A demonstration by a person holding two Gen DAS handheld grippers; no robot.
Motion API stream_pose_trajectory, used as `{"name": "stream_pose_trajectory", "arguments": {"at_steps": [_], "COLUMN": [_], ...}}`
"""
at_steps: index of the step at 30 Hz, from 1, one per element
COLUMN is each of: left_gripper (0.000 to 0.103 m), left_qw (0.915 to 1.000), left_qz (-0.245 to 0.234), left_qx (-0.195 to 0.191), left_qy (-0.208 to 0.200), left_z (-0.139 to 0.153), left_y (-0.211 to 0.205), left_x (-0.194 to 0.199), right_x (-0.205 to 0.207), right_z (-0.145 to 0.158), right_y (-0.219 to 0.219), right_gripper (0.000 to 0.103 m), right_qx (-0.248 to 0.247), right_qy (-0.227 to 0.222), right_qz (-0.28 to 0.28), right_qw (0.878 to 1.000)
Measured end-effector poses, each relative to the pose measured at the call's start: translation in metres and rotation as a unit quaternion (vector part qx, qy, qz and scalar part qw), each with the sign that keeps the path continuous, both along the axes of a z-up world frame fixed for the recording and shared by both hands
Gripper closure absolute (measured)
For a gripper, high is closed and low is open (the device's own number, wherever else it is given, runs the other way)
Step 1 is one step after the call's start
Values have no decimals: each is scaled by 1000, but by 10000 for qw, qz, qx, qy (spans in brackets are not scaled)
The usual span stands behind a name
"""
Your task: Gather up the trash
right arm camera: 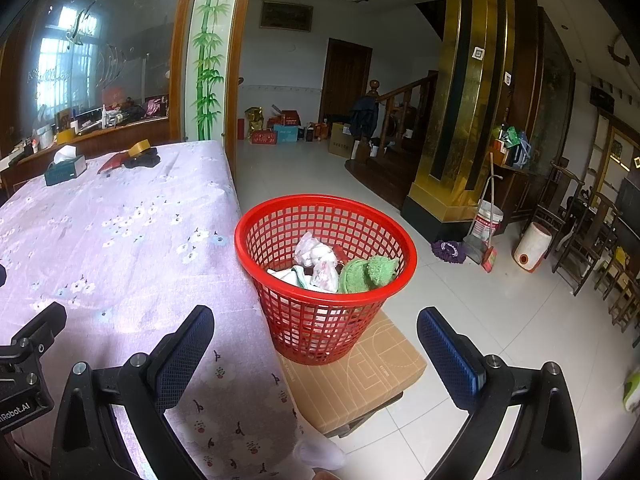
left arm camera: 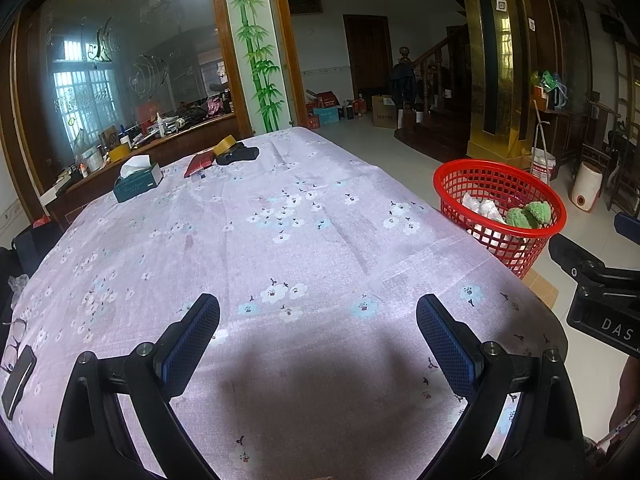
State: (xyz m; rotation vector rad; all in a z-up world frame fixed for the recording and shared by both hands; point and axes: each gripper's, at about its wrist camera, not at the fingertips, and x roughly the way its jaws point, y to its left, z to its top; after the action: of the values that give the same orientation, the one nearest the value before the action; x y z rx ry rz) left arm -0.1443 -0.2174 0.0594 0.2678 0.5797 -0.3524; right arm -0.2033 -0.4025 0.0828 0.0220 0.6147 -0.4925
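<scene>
Both claws hang apart and empty: the left claw (left arm camera: 318,344) over the bare near end of the bench (left arm camera: 304,216), the right claw (right arm camera: 314,354) just short of the red basket (right arm camera: 326,216) off the bench's right edge, crumpled trash (right arm camera: 320,260) already inside. Next pickup likely wants a far-end sweep.

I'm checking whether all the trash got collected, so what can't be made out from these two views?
- Bottom of the red mesh plastic basket: the crumpled white wrappers and green fuzzy cloth on top cover whatever lies beneath.
- Table's near edge: both views, blocked by the open left tool and open right tool.
- Dark flat object beside the glasses: left view, cut off by the fisheye edge.
- Far counter clutter: too small, blurred.
</scene>
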Motion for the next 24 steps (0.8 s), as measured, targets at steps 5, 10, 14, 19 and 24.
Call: {"name": "stream_pose_trajectory", "arguments": {"at_steps": [5, 10, 14, 19, 24], "left_gripper": [5, 5, 5, 5, 5], "left_qw": [10000, 9999, 9985, 9919, 9753], "left_qz": [-2, 49, 360, 1150, 1964], "left_qx": [-1, -70, -235, -286, -475], "left_qy": [2, 110, 328, 450, 894], "left_z": [0, -4, -6, -6, -13], "left_y": [0, 8, 35, 91, 163], "left_x": [0, 2, 17, 41, 70], "right_x": [0, 2, 14, 42, 96], "right_z": [0, -3, -1, -1, -18], "right_y": [0, 4, 11, 39, 85], "right_gripper": [0, 0, 0, 0, 0], "right_qx": [12, 22, 49, 186, 823], "right_qy": [5, 13, 32, 201, 763], "right_qz": [6, 46, 195, 717, 1562], "right_qw": [10000, 10000, 9998, 9970, 9813]}}
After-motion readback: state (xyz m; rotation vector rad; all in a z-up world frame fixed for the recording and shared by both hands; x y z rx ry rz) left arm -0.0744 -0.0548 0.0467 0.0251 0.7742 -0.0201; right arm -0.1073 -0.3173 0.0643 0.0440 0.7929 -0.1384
